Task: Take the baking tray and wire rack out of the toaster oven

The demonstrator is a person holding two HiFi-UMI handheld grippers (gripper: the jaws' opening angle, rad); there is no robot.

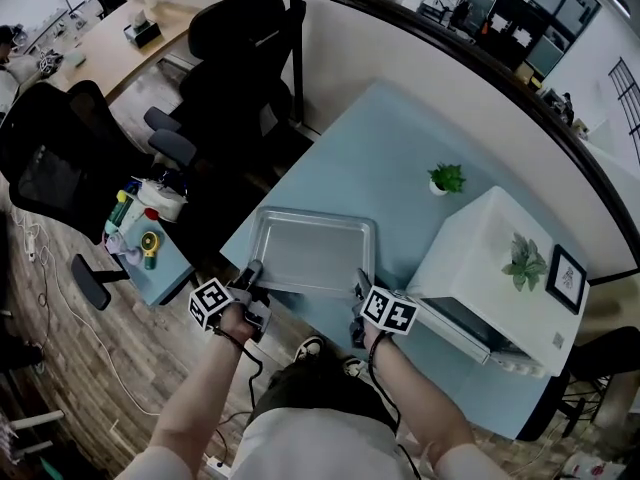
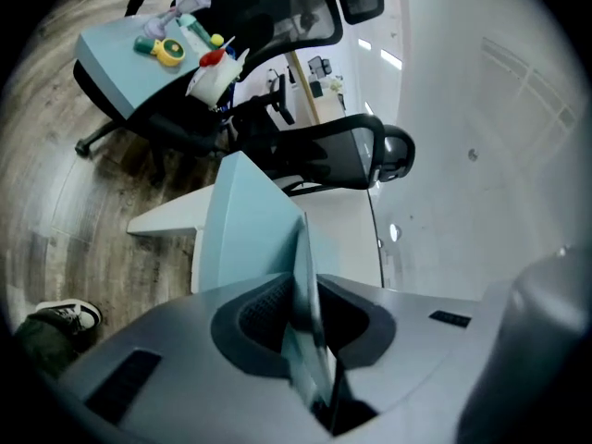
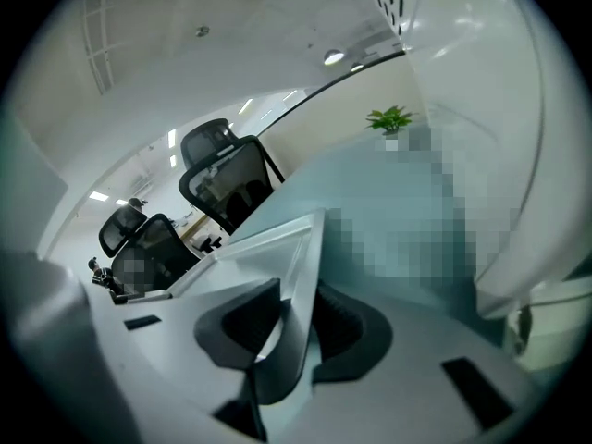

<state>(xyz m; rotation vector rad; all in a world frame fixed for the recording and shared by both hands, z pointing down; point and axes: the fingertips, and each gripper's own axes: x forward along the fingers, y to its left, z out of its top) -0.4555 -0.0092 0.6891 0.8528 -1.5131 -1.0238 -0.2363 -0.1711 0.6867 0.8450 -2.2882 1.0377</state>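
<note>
Your left gripper (image 1: 252, 271) and right gripper (image 1: 359, 286) each pinch a near corner of the shallow silver metal baking tray (image 1: 312, 253), out of the boxy white toaster oven (image 1: 505, 268) and down at the pale blue table (image 1: 390, 138) beside it. Roughly halfway, I'd say: no wire rack in sight, so that's still to fetch

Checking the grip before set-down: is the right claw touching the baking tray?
Touching. Right gripper view: the right claw pinches the baking tray rim between both pads.
</note>
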